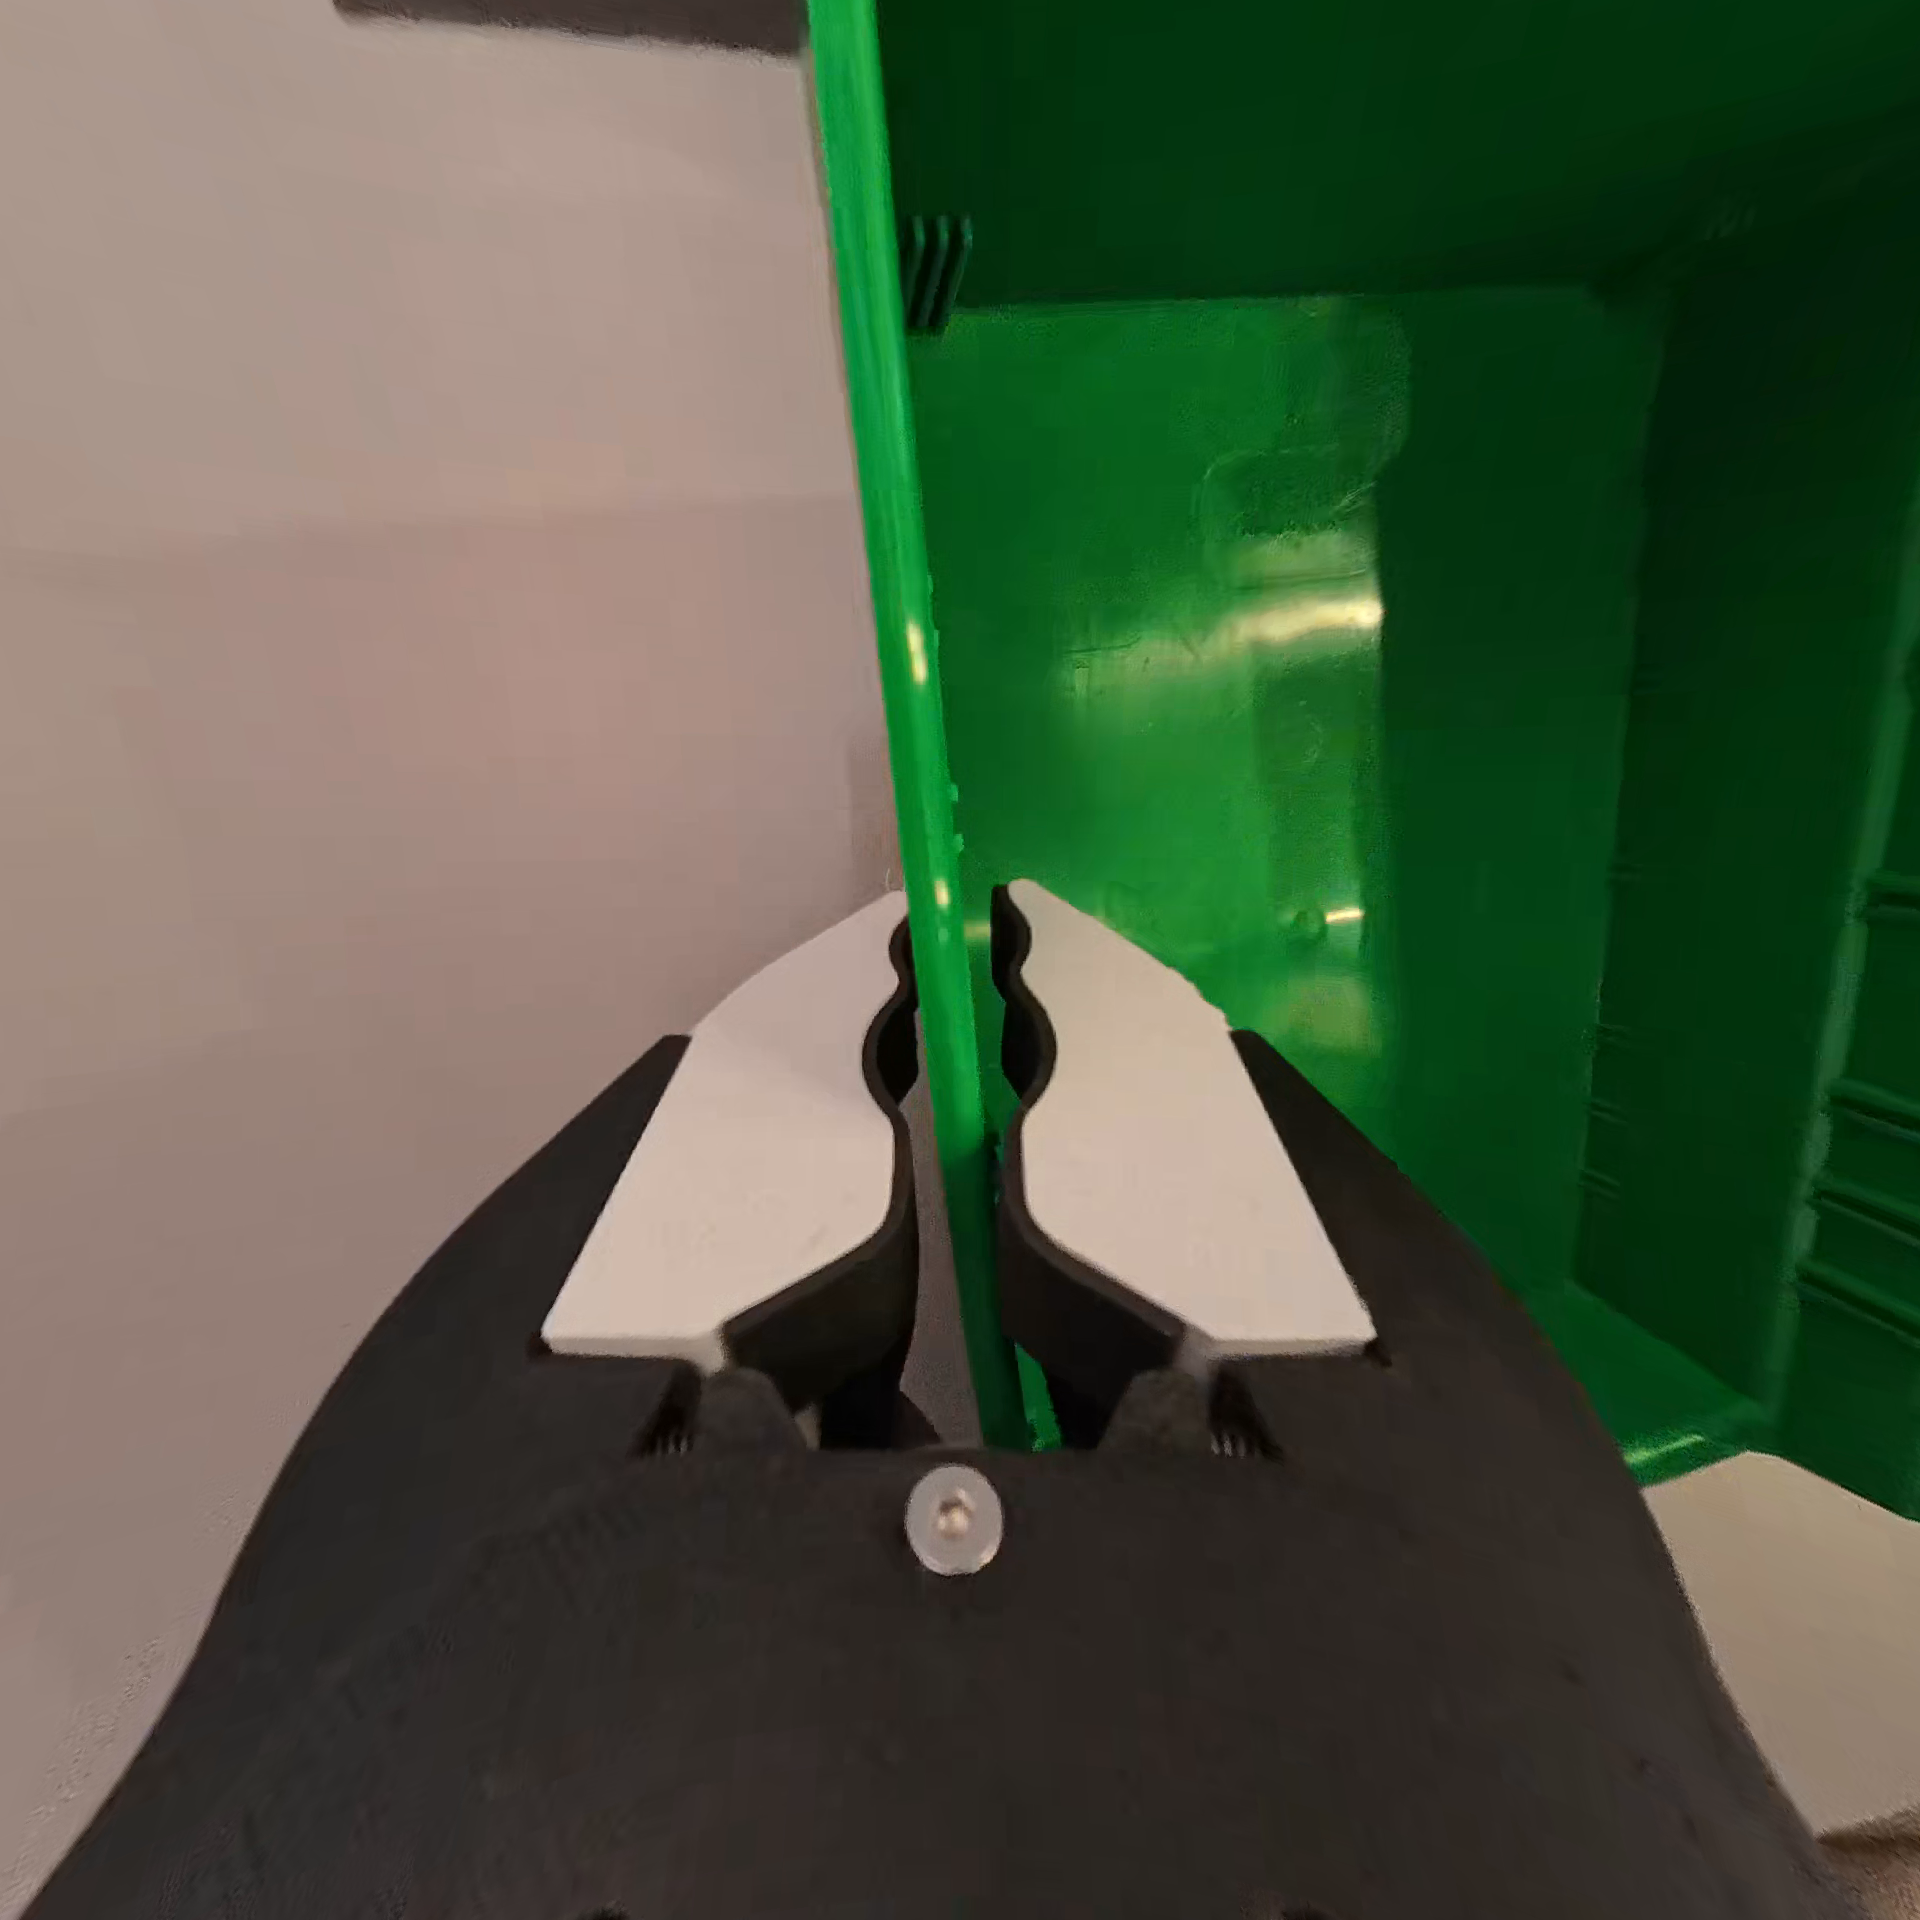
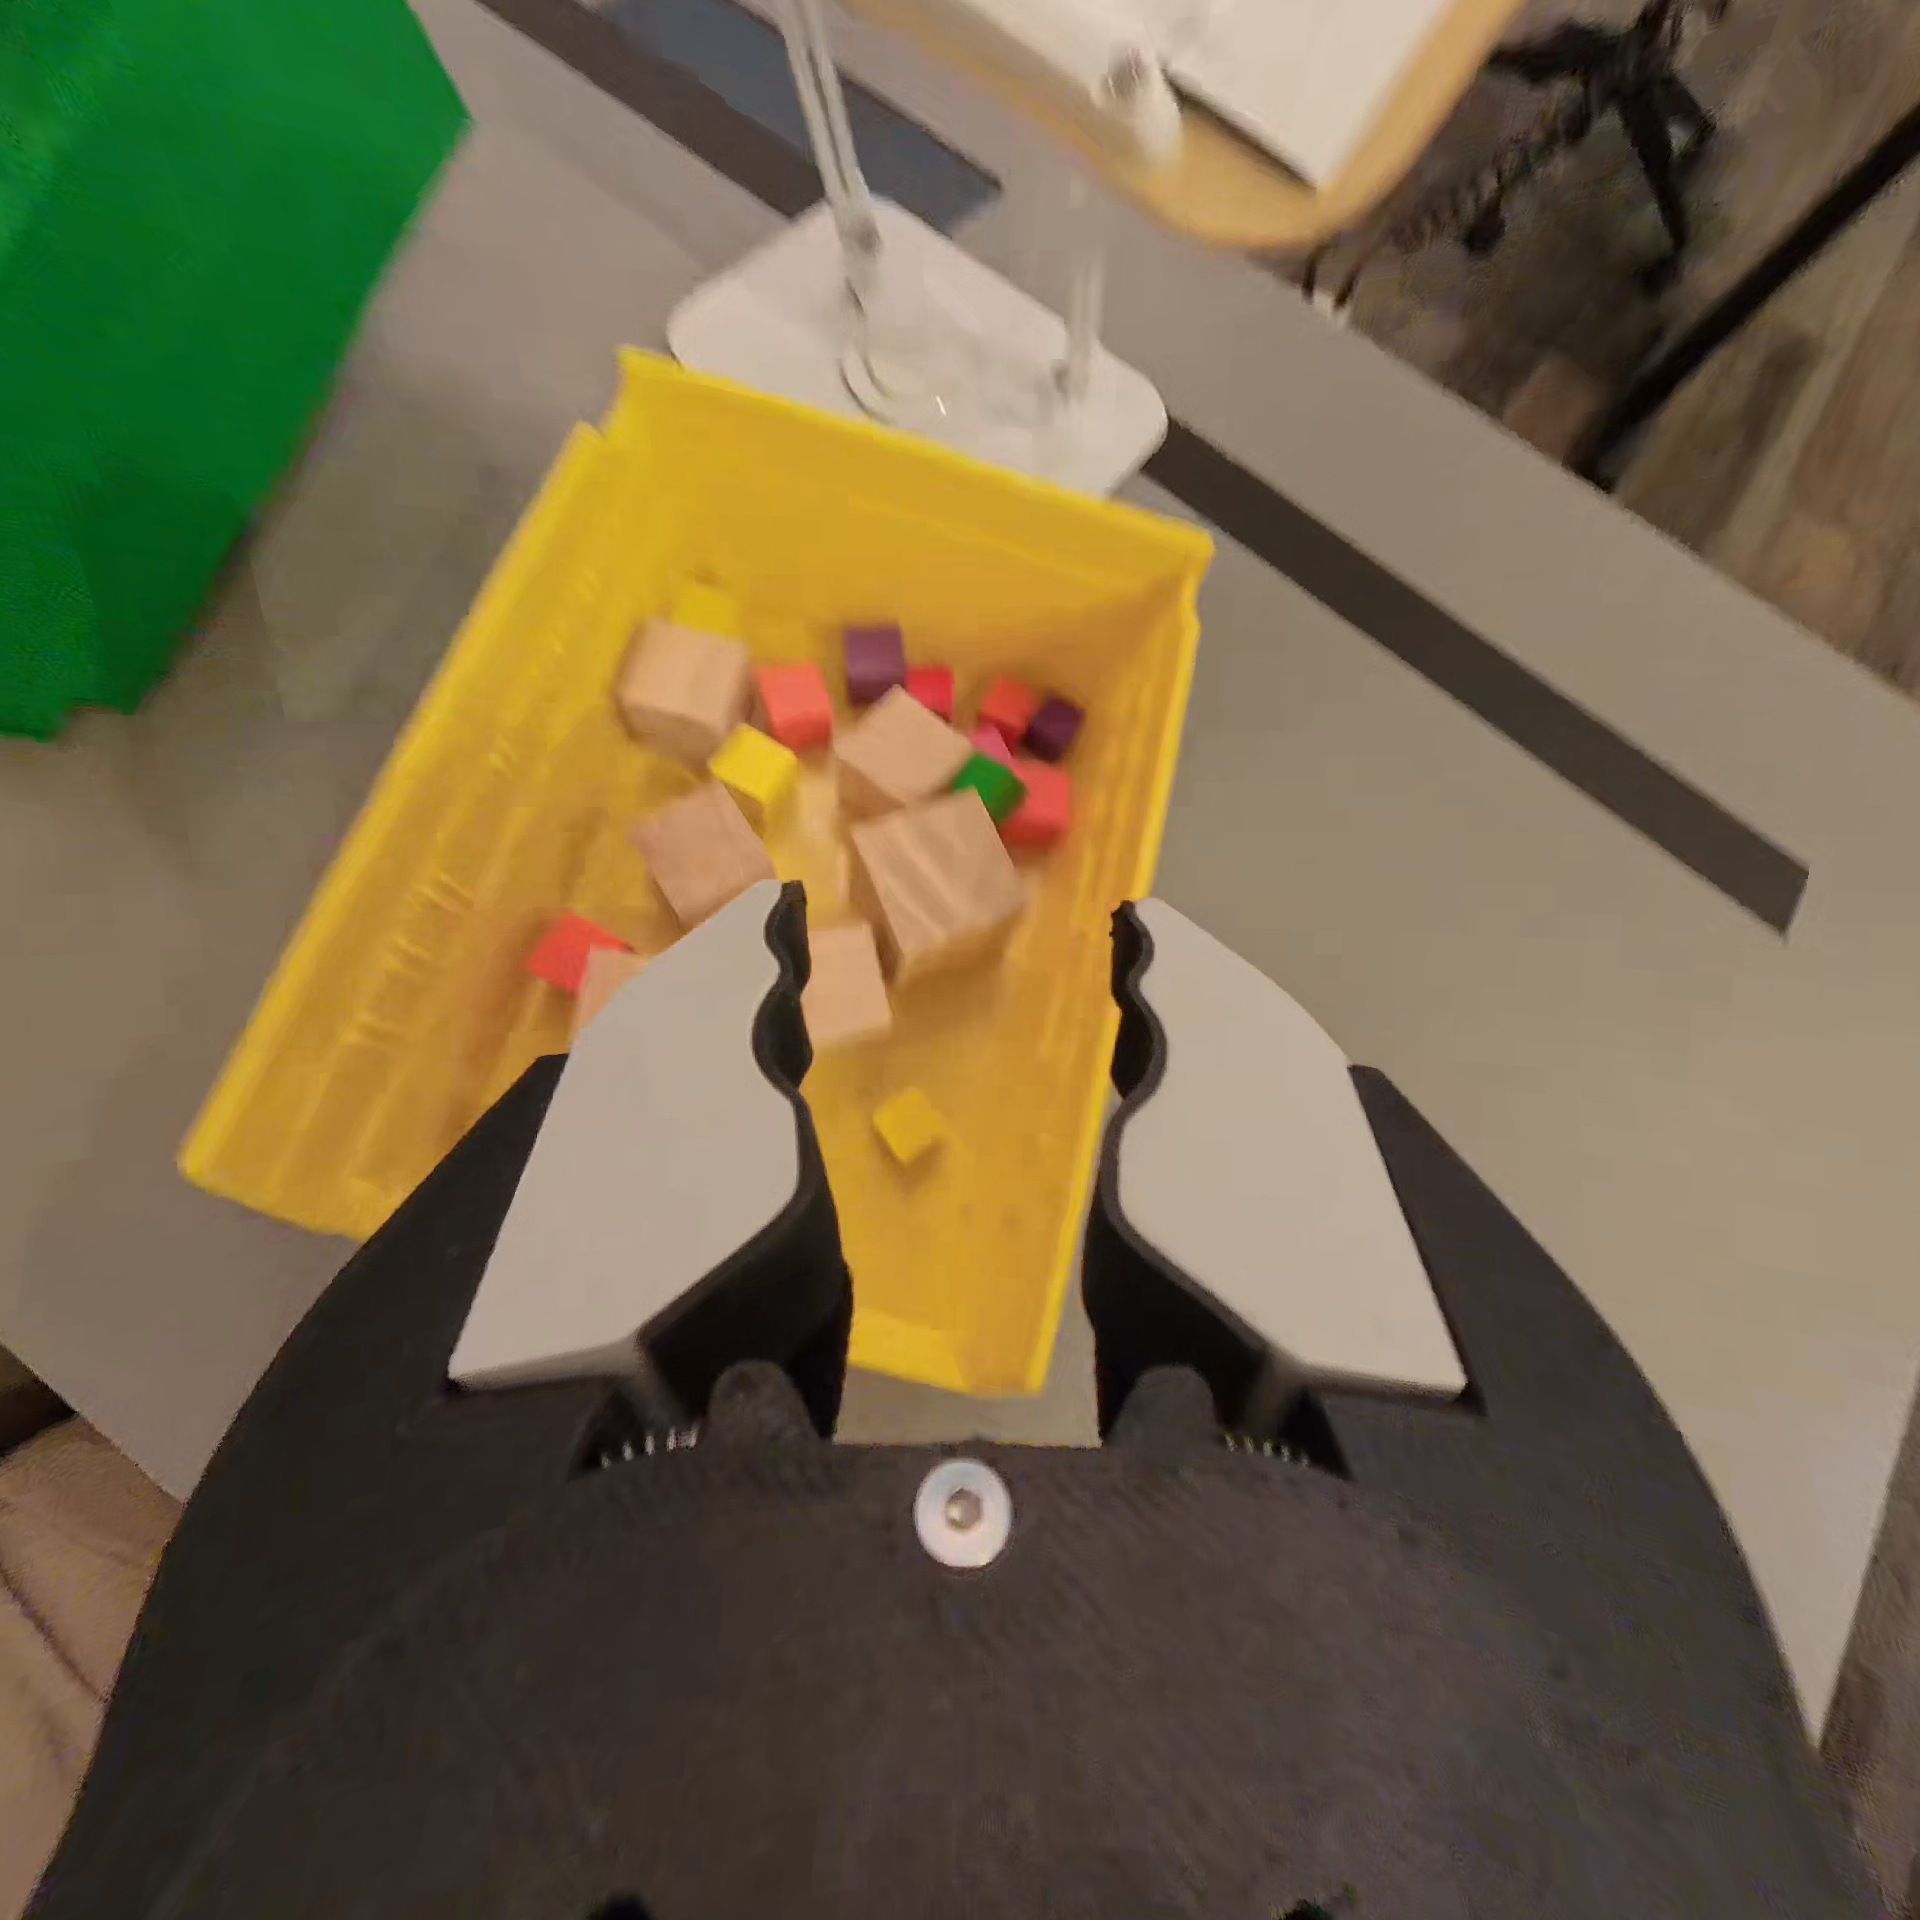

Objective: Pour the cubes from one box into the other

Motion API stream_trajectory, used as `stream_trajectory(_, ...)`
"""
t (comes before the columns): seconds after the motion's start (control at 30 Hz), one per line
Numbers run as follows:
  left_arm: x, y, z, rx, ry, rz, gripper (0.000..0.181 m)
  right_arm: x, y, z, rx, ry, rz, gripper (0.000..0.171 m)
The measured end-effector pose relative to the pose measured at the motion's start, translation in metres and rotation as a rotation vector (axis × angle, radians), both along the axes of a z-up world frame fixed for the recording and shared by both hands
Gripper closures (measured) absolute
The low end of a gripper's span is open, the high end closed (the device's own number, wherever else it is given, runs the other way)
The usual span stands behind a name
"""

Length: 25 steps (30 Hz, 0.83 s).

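Note:
My left gripper (image 1: 951, 904) is shut on the thin side wall of the green box (image 1: 1299, 727), one finger outside and one inside. The box's inside faces the camera and holds no cubes that I can see. In the right wrist view the green box (image 2: 177, 343) stands at the upper left on the table. The yellow box (image 2: 499, 831) lies on the table below my right gripper (image 2: 961, 904). It holds several cubes (image 2: 914, 758), plain wood ones and smaller red, yellow, purple and green ones. My right gripper is open and empty above the box's near end.
A white stand base (image 2: 935, 343) with clear posts sits just behind the yellow box. A dark strip (image 2: 1475, 675) crosses the grey table (image 2: 1403, 1039) to the right. The table edge and wood floor (image 2: 1766, 436) lie farther right. A plain pale wall (image 1: 416, 623) fills the left wrist view's left side.

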<state>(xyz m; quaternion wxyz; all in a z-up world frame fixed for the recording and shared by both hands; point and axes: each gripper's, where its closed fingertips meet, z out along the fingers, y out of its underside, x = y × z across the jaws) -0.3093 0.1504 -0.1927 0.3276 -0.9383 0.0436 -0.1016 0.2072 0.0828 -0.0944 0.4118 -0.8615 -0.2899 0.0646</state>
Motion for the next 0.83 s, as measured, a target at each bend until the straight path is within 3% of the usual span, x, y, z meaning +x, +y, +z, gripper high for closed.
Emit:
stream_trajectory(0.23,-0.003,0.003,-0.024,-0.089,-0.059,0.025,0.156,0.058,-0.013,-0.055,-0.126,-0.032,-0.124,0.118)
stream_trajectory(0.4,-0.007,-0.002,-0.025,-0.082,-0.156,0.054,0.162,0.063,-0.023,-0.086,-0.224,0.005,-0.126,0.121)
stream_trajectory(0.47,-0.009,-0.008,-0.022,-0.065,-0.148,0.037,0.164,0.063,-0.024,-0.094,-0.248,0.000,-0.117,0.125)
stream_trajectory(0.63,-0.009,-0.026,-0.014,-0.057,-0.160,0.025,0.149,0.058,-0.028,-0.111,-0.312,-0.013,-0.077,0.134)
stream_trajectory(0.77,0.002,-0.054,-0.029,-0.125,-0.070,-0.059,0.140,0.047,-0.033,-0.124,-0.367,0.010,-0.029,0.151)
stream_trajectory(0.83,0.002,-0.063,-0.036,-0.129,-0.012,-0.070,0.157,0.047,-0.031,-0.128,-0.359,-0.005,-0.037,0.160)
